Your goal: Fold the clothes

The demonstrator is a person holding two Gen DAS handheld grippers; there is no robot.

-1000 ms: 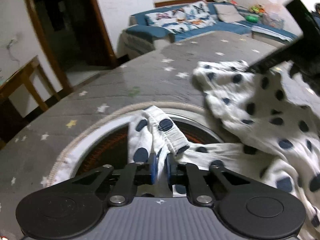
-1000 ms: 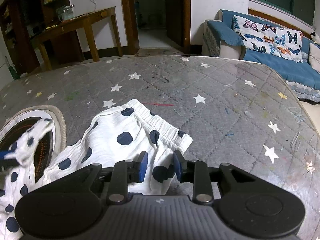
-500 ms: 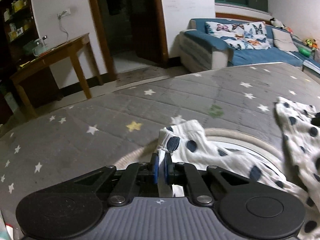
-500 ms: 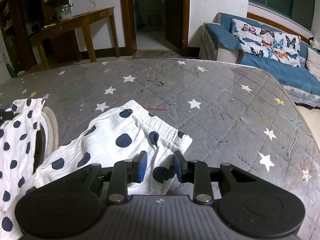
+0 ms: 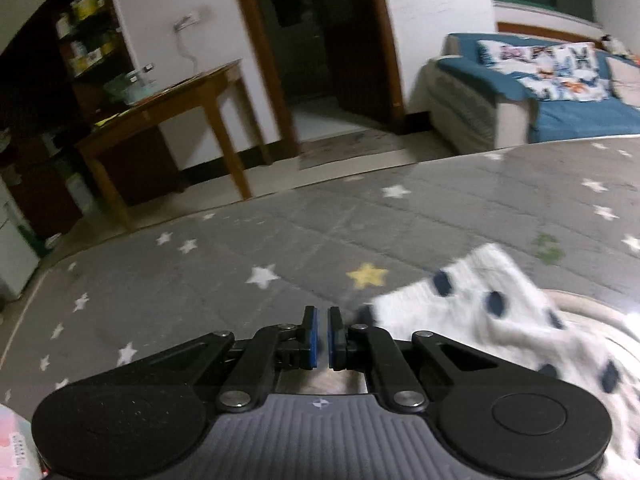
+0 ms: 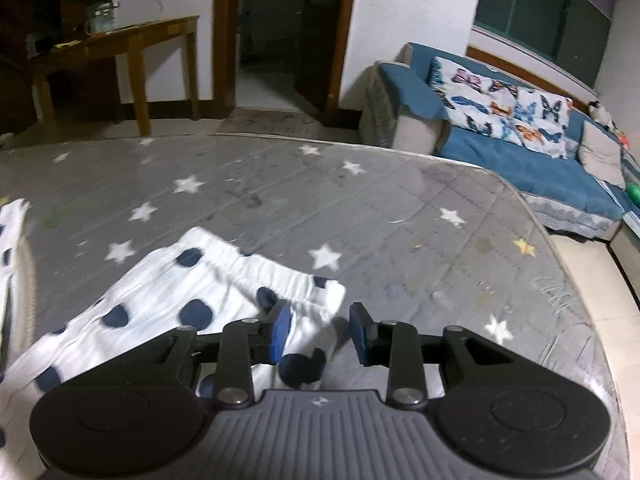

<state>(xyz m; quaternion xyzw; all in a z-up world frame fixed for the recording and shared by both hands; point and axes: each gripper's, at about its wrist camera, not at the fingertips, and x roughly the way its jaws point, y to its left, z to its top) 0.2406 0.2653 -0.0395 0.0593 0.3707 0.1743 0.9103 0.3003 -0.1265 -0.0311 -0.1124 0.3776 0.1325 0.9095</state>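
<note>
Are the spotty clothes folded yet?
Not yet. Done so far: the spotty garment lies spread on the grey star mat, with no neat fold showing. In hand: the right gripper is open over the waistband corner. The left gripper is nearly closed beside the other end; I can't tell if it pinches cloth. Left: all the folding.

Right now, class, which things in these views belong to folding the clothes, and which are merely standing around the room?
Belongs to the job:
polka-dot garment
left tongs
right tongs
star-patterned mattress

Just about:
wooden table
blue sofa
butterfly cushions
</note>
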